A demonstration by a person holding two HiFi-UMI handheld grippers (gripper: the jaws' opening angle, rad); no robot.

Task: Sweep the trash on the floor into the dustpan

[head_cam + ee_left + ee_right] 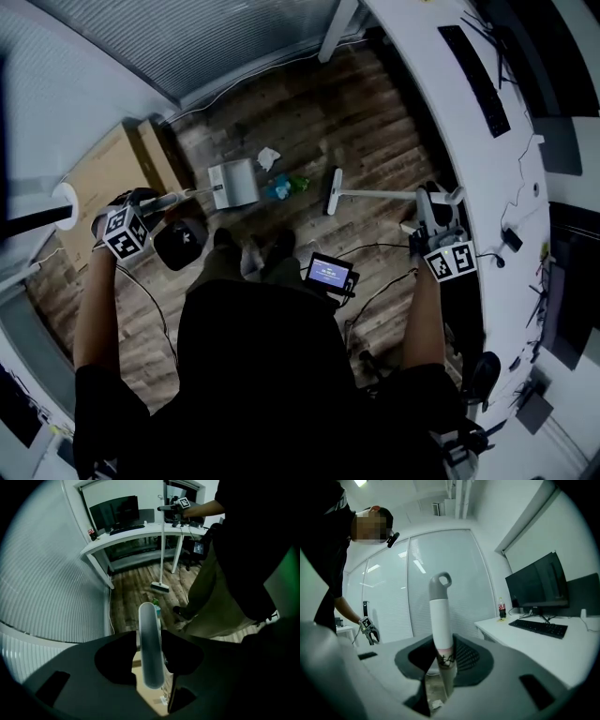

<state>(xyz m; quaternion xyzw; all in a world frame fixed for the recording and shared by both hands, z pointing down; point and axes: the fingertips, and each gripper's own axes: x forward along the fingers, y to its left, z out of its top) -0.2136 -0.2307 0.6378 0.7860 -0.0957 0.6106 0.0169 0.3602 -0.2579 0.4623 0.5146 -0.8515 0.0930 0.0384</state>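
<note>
The left gripper (142, 202) stands open with the dustpan handle (150, 648) between its jaws, close to a cardboard box (108, 173) on the left. The right gripper (431, 208) clamps the broom handle (440, 620) beside the white desk (441, 112) edge. Between box and desk, the dustpan (234, 184), trash (268, 157) and broom head (333, 191) lie on open wood floor (356, 122).

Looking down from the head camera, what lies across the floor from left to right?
Cardboard box → dustpan → trash → broom → white desk.
</note>
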